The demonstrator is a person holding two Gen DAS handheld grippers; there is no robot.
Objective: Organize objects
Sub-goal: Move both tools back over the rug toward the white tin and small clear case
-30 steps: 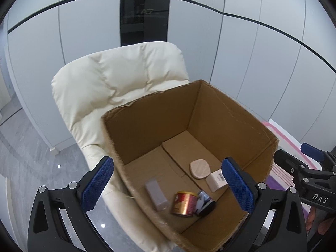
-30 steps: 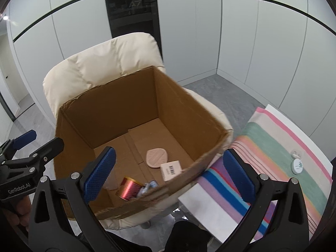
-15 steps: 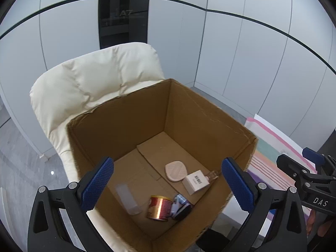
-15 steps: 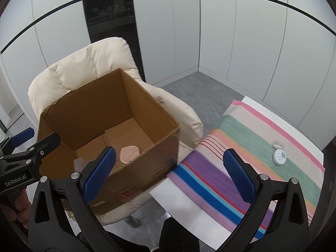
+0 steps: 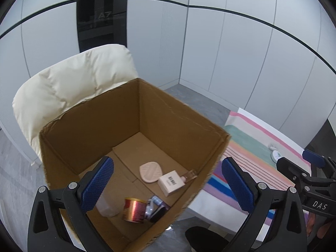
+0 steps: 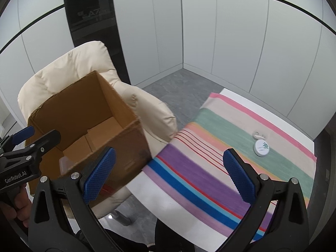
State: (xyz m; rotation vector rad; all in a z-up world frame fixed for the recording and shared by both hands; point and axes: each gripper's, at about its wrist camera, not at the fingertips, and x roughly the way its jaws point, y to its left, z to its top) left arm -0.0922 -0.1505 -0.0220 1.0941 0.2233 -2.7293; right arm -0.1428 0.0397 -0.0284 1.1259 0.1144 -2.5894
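A: What takes up the most room?

B: The cream armchair [image 5: 69, 84], at about ten o'clock in the left wrist view. On its seat stands the open cardboard box [image 5: 184, 126], filling the centre. At three o'clock is the table under a striped cloth [image 6: 220, 168].

A: And the grippers?

B: The left gripper [image 5: 166, 182] hangs over the box with its blue pads wide apart, holding nothing. The right gripper [image 6: 168, 174] is spread the same way above the near edge of the cloth, also empty.

A: What's inside the box?

B: On the floor, toward six o'clock, a clear plastic bottle [image 5: 108, 205] lies beside a red-gold tin [image 5: 134, 210], and a small dark item with a blue-white tube touches the tin; I can't tell what it is. Nearer the middle lie a white carton [image 5: 171, 182] and a pink oval puff [image 5: 150, 171], just touching.

A: Anything left on the cloth?

B: A small round white tin [image 6: 261, 148] at two o'clock in the right wrist view, with a tiny white piece just behind it.
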